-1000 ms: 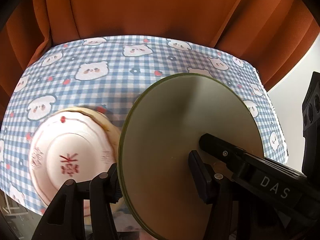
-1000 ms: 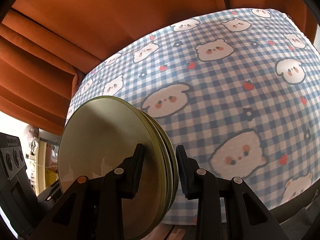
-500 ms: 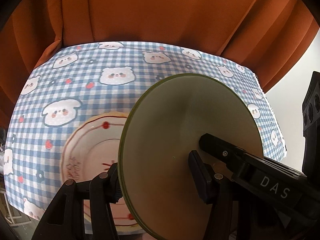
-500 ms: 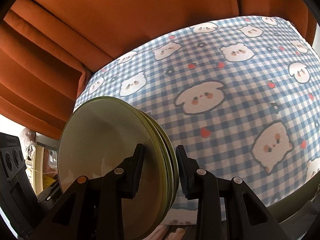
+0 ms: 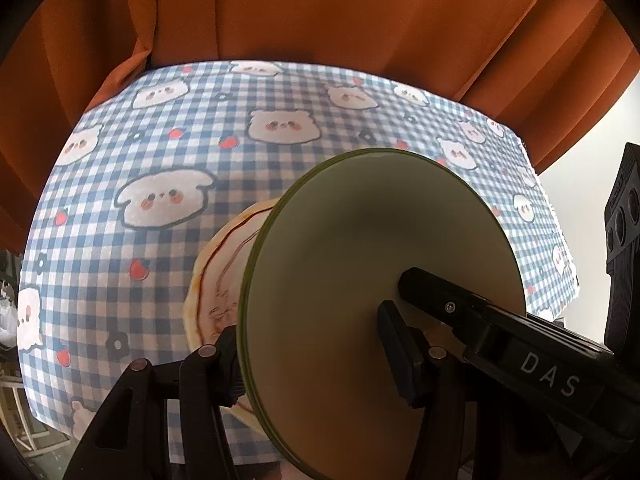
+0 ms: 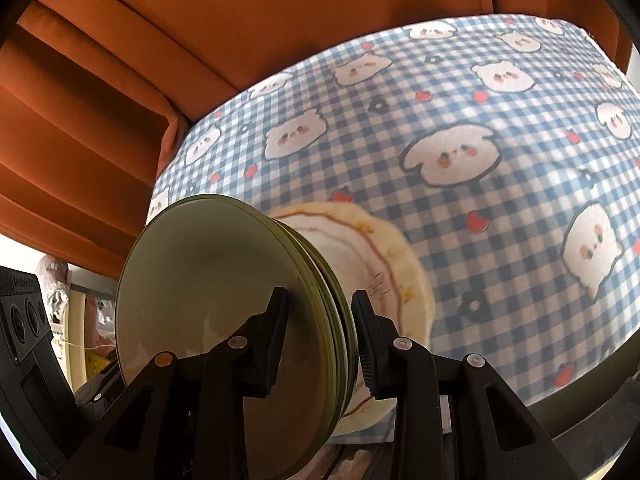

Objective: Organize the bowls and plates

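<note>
Between the black fingers of both grippers, a stack of round olive-green plates is held on edge above the desk. The right gripper has its fingers clamped on the stack's rim, one pad on the top plate's face, the other on the underside. The left gripper grips the opposite rim of the same stack, one finger on the smooth face, the other behind it. Just behind the stack, beyond the fingers, a cream scalloped plate with red line decoration lies on the blue-and-white checked tablecloth printed with bears and strawberries. Rust-orange curtains hang beyond the desk's far edge.
</note>
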{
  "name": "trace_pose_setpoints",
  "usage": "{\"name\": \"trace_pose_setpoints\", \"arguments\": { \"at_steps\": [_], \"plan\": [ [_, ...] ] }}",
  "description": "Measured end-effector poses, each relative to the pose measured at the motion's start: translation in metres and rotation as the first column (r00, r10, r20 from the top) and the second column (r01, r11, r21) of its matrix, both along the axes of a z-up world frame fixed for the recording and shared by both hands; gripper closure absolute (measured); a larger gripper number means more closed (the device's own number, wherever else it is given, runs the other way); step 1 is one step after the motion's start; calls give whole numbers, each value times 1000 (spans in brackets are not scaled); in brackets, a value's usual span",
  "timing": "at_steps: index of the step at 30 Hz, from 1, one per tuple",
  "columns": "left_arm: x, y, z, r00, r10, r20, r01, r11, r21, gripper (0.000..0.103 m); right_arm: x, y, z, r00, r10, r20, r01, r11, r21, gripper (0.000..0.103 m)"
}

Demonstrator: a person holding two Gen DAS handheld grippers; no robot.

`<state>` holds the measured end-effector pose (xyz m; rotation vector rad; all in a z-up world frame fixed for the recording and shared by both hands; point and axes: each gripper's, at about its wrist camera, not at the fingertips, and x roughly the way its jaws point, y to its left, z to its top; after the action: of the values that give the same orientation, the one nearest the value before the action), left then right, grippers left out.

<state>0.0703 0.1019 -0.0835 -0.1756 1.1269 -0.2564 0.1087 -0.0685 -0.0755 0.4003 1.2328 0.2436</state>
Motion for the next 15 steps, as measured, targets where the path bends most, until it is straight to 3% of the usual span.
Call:
{"name": "trace_pose_setpoints", "arguments": {
  "at_steps": [12,15],
  "plan": [
    [5,12,-24,996,-25,-84,24,999,-21,47,-3,19,-22,996,-27,-85,24,999,-31,68],
    [10,9,-24,997,-26,-74,25,1000,-15,47,2,19,-25,995,-29,-93,26,999,-36,68]
  ]
}}
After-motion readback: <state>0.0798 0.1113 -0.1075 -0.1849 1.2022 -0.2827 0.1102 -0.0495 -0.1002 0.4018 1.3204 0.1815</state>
